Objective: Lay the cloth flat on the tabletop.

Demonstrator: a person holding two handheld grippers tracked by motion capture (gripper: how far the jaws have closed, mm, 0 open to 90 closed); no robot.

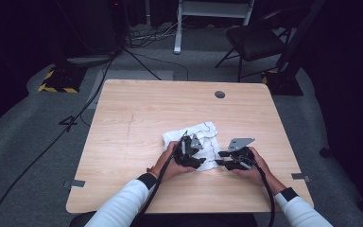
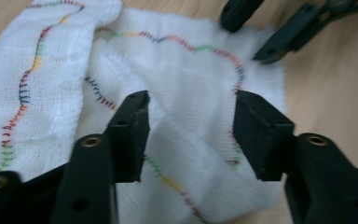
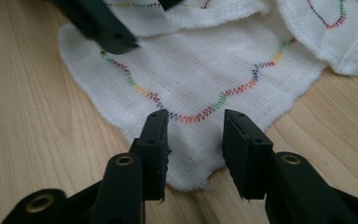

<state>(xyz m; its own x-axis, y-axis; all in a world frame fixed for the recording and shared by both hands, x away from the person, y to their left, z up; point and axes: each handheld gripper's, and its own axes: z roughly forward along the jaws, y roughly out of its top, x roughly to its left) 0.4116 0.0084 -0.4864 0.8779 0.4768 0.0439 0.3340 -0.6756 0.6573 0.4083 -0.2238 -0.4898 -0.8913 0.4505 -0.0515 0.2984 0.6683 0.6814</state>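
A white cloth [image 1: 199, 142] with coloured stitching lies crumpled on the bench [image 1: 132, 113]. The left hand-held gripper [image 2: 191, 105] hangs over it, jaws spread. The right hand-held gripper [image 3: 195, 119] straddles its edge, jaws spread, pinching nothing.

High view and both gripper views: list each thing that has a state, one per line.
White cloth: rumpled, partly folded over, lying on the table.
Left hand-held gripper: jaws apart over the cloth, gripping nothing.
Right hand-held gripper: jaws apart astride the cloth's edge, not pressing it.

Wooden table [image 1: 132, 109], white stitched cloth [image 1: 207, 135]
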